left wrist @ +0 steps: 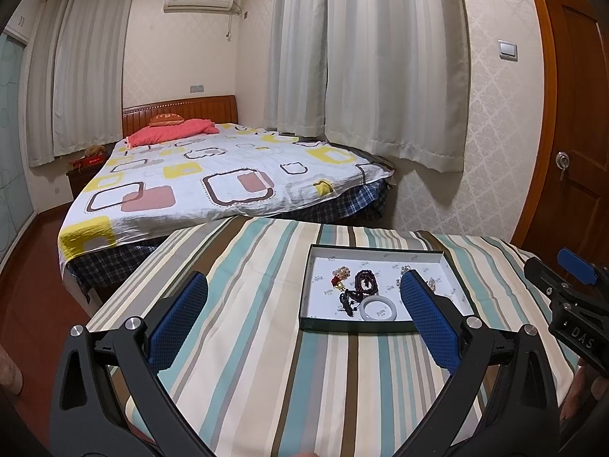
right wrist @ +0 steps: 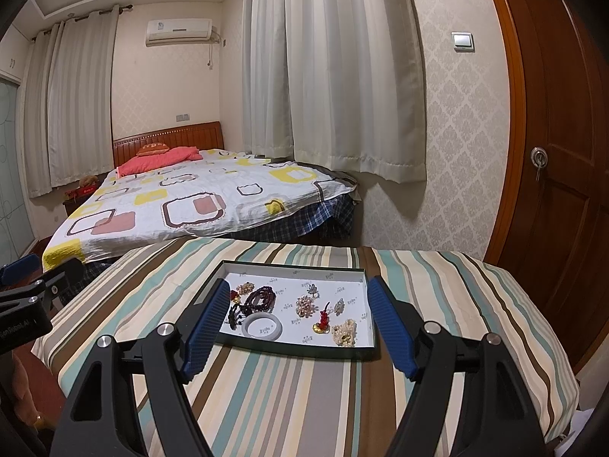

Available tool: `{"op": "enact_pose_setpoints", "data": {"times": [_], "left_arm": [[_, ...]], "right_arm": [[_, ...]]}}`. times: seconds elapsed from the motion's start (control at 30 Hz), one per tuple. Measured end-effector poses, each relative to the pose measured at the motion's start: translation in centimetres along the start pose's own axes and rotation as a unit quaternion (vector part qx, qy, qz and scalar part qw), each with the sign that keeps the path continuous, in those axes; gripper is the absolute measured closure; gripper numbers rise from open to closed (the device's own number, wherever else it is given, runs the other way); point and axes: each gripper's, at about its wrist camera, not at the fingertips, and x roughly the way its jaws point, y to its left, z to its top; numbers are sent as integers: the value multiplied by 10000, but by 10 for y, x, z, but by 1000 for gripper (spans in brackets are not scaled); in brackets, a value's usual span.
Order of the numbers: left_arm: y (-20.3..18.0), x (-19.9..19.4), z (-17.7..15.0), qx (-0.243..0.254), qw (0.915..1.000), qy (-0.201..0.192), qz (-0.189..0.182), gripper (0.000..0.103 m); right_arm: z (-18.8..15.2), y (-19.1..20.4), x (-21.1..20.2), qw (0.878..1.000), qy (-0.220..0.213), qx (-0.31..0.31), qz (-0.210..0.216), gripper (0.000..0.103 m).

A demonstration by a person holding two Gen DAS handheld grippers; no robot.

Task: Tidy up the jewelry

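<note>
1. Desk under striped teal, brown and cream cloth: carries shallow dark-rimmed white-lined tray of mixed jewelry.
2. Left hand-held gripper, right hand-held gripper: jaws wide, empty.
3. Bed with patterned white sheet, cream curtains, brown wooden door behind.

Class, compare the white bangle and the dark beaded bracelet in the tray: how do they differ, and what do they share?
The white bangle is one smooth, pale, rigid ring; the dark beaded bracelet is many small maroon beads, coiled in loops. The bangle lies nearer the tray's front edge; the bracelet lies behind it. Both rest flat in the tray's left part, ungripped.
</note>
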Motion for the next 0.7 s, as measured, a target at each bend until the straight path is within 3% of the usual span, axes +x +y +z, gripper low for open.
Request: {"op": "enact_pose_setpoints", "data": {"times": [0.13, 0.37, 0.5, 0.7], "left_arm": [[-5, 1, -1, 43, 9999, -31, 131, 4], [-3, 7, -2, -55, 9998, 62, -168, 4], [-3, 17, -3, 45, 9998, 89, -153, 4], [10, 69, -10, -59, 9981, 571, -204, 4]], "right_arm": [[0, 0, 1, 10000, 2, 3, -1, 31], [-5, 0, 2, 10000, 39, -1, 7, 31], [-9, -2, 9, 10000, 68, 24, 16, 31], [-14, -24, 43, 9997, 147, 149, -105, 25]]}}
